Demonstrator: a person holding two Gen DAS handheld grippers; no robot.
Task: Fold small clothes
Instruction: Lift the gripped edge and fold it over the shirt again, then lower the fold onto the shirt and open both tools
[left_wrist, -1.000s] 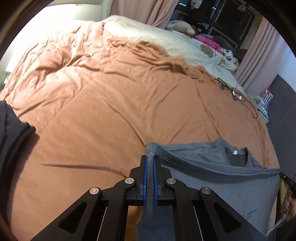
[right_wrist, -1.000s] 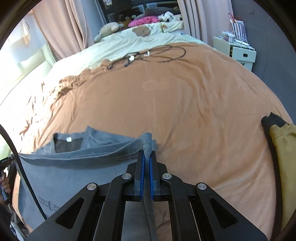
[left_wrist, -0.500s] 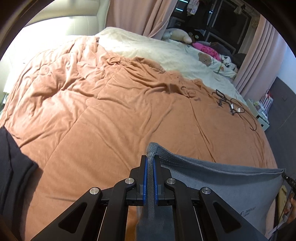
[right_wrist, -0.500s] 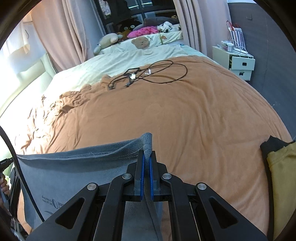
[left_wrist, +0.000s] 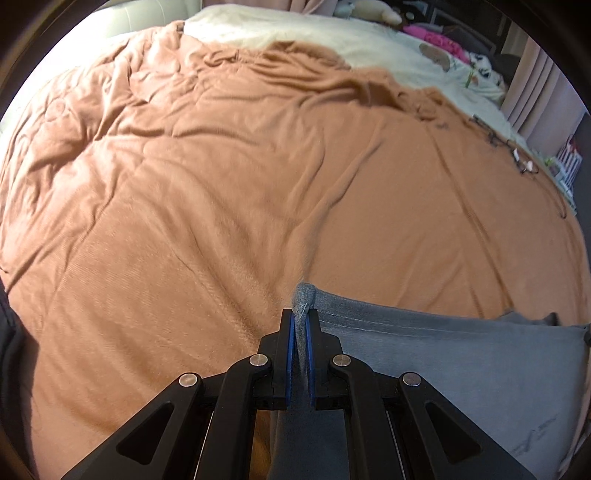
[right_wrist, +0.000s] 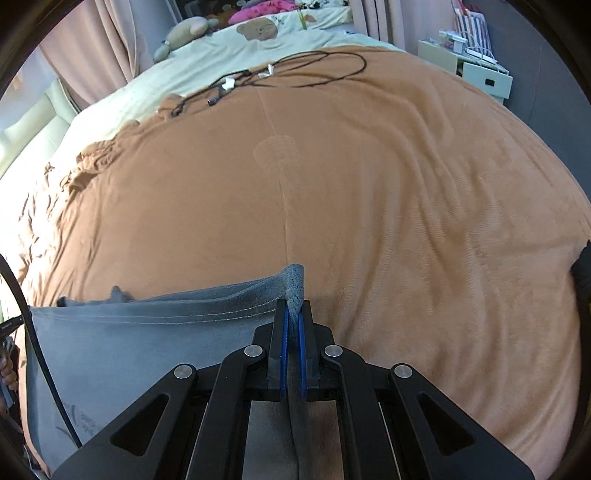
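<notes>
**Shirt held by its hem, fold barely begun**

Our left tongs and right tongs are each clamped on a corner of the grey shirt, whose stitched edge is stretched taut between them above the near side of the bed. We judge the fold only started: the cloth is lifted and spread, nothing is creased or laid flat yet. It looks soft, plain grey, with small print near one corner.

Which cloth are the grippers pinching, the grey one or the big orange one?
The grey shirt. Left gripper and right gripper each pinch a corner. The orange blanket just lies flat on the bed.
</notes>
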